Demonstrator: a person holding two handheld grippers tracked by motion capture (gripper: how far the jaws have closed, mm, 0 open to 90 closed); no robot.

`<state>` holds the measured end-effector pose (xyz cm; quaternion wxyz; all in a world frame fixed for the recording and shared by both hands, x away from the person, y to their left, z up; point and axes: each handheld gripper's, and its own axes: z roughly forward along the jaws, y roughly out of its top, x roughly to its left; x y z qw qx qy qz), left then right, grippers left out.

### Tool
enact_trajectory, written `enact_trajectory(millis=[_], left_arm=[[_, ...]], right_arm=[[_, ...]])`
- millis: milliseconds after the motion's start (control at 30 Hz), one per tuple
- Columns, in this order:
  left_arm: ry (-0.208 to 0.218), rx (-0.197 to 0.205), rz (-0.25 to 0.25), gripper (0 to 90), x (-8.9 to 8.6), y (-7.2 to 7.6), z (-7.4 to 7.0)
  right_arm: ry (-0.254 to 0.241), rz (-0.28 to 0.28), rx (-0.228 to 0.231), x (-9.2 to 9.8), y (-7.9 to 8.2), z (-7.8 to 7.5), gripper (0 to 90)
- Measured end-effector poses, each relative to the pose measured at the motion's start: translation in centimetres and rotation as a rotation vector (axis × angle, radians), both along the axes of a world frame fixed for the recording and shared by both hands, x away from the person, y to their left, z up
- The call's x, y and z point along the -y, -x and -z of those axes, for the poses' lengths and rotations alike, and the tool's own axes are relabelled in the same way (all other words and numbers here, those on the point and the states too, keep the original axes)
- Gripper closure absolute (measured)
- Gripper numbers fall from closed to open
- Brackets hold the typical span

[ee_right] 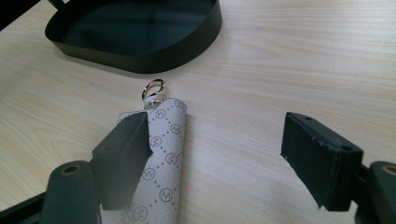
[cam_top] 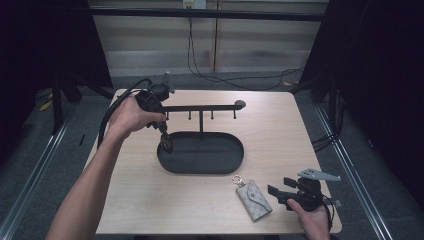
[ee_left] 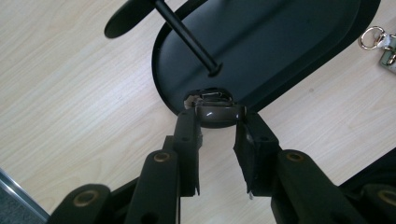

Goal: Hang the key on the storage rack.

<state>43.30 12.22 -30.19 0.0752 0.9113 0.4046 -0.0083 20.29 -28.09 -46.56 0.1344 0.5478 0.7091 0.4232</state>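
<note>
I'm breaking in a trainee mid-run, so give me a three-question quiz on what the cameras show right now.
1. True or false: the left gripper is shut on a small brown object at the rim of the black tray.
2. Which lies beside the right gripper? A) patterned key pouch B) mug C) spoon
3. Fill in: the pouch's metal ring points toward the ____.

Key: 1 true; 2 A; 3 tray. The right gripper's jaws stand open, gripping nothing.
</note>
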Motion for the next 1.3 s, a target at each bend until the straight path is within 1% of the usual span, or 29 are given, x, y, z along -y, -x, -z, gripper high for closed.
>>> enact_trajectory(millis=[33, 67, 100, 167, 200, 233, 267, 333, 433, 500, 533, 567, 600, 667, 700, 733, 767, 800, 867, 900, 1000, 1033, 1067, 1100, 1133, 1167, 1233, 1300], left_arm=[[-0.012, 0.005, -0.004, 70.8, 0.1, -0.1, 0.0], [-0.013, 0.001, -0.004, 70.8, 0.2, -0.2, 0.0], [-0.023, -0.002, -0.002, 70.8, 0.3, -0.3, 0.1], [-0.014, 0.003, -0.014, 70.8, 0.5, -0.6, 0.1], [-0.021, 0.001, -0.010, 70.8, 0.5, -0.7, 0.1], [-0.017, -0.008, -0.007, 70.8, 0.6, -0.8, 0.2], [-0.018, -0.008, -0.015, 70.8, 0.8, -0.8, 0.2], [-0.026, -0.018, -0.003, 70.8, 1.0, -1.2, 0.3], [-0.027, -0.013, -0.018, 70.8, 1.3, -1.5, 0.1], [-0.038, -0.020, -0.026, 70.8, 1.4, -1.7, 0.2], [-0.042, -0.016, -0.027, 70.8, 1.4, -1.8, 0.2], [-0.038, -0.018, -0.045, 70.8, 1.5, -1.8, 0.2], [-0.036, -0.019, -0.043, 70.7, 1.4, -2.0, 0.2], [-0.026, -0.029, -0.055, 70.7, 1.4, -2.2, 0.3], [-0.027, -0.036, -0.069, 70.7, 1.5, -2.2, 0.3], [-0.026, -0.036, -0.071, 70.6, 1.6, -2.3, 0.4], [-0.028, -0.032, -0.096, 70.6, 1.7, -2.4, 0.5], [-0.043, -0.027, -0.087, 70.6, 1.8, -2.5, 0.6], [-0.042, -0.027, -0.099, 70.6, 1.8, -2.6, 0.8], [-0.032, -0.020, -0.110, 70.5, 1.8, -2.6, 0.8], [-0.025, -0.005, -0.103, 69.8, 1.6, -2.5, 0.7], [-0.015, -0.002, -0.112, 66.4, 1.6, -2.5, 0.8], [0.002, -0.012, -0.113, 62.1, 1.4, -2.5, 0.9], [0.003, -0.011, -0.111, 55.1, 1.4, -2.5, 0.9], [0.014, -0.008, -0.121, 55.1, 1.3, -2.5, 0.8], [0.035, 0.003, -0.127, 52.1, 1.0, -2.5, 0.7], [0.066, -0.011, -0.120, 45.1, 0.6, -2.5, 0.7], [0.073, -0.003, -0.114, 41.3, 0.4, -2.4, 0.6]], right_arm=[[0.000, -0.002, 0.001, 0.0, 0.0, 0.0, 23.6], [0.000, -0.002, 0.001, 0.0, 0.0, 0.0, 23.6], [0.001, -0.002, 0.002, 0.0, 0.0, 0.0, 23.6], [-0.002, -0.004, 0.002, 0.1, 0.0, 0.0, 23.6], [-0.002, -0.005, 0.002, 0.1, 0.0, 0.0, 23.6], [-0.002, -0.005, 0.002, 0.1, 0.0, 0.0, 23.6], [-0.001, -0.005, 0.002, 0.1, 0.0, 0.0, 23.6], [-0.001, -0.004, 0.002, 0.0, 0.0, 0.0, 23.7], [0.000, -0.006, 0.005, 0.1, 0.1, 0.0, 23.6], [-0.002, -0.006, 0.004, 0.1, 0.1, 0.0, 23.6], [-0.002, -0.006, 0.004, 0.1, 0.1, 0.0, 23.6], [-0.002, -0.006, 0.004, 0.1, 0.1, 0.0, 23.6], [-0.002, -0.007, 0.002, 0.1, 0.1, 0.0, 23.6], [-0.001, -0.009, 0.005, 0.0, 0.1, 0.0, 23.6], [-0.001, -0.009, 0.005, 0.0, 0.1, 0.0, 23.6], [-0.001, -0.010, 0.005, 0.0, 0.1, 0.0, 23.6], [-0.002, -0.009, 0.004, 0.0, 0.1, 0.0, 23.6], [-0.001, -0.009, 0.004, 0.0, 0.1, 0.0, 23.6], [-0.002, -0.010, 0.005, 0.1, 0.1, 0.0, 23.7], [-0.003, -0.010, 0.005, 0.1, 0.1, 0.0, 23.6], [-0.002, -0.010, 0.003, 0.1, 0.1, 0.0, 23.6], [-0.001, -0.011, 0.004, 0.0, 0.0, 0.0, 23.6], [-0.001, -0.013, 0.004, 0.0, 0.0, 0.0, 23.6], [0.001, -0.013, 0.004, -0.1, -0.1, 0.0, 23.6], [0.001, -0.013, 0.004, -0.1, -0.1, 0.0, 23.6], [0.003, -0.010, 0.001, -0.1, -0.1, 0.0, 23.6], [0.001, -0.012, 0.001, -0.2, -0.3, 0.0, 23.6], [0.004, -0.014, 0.000, -0.3, -0.3, 0.1, 23.6]])
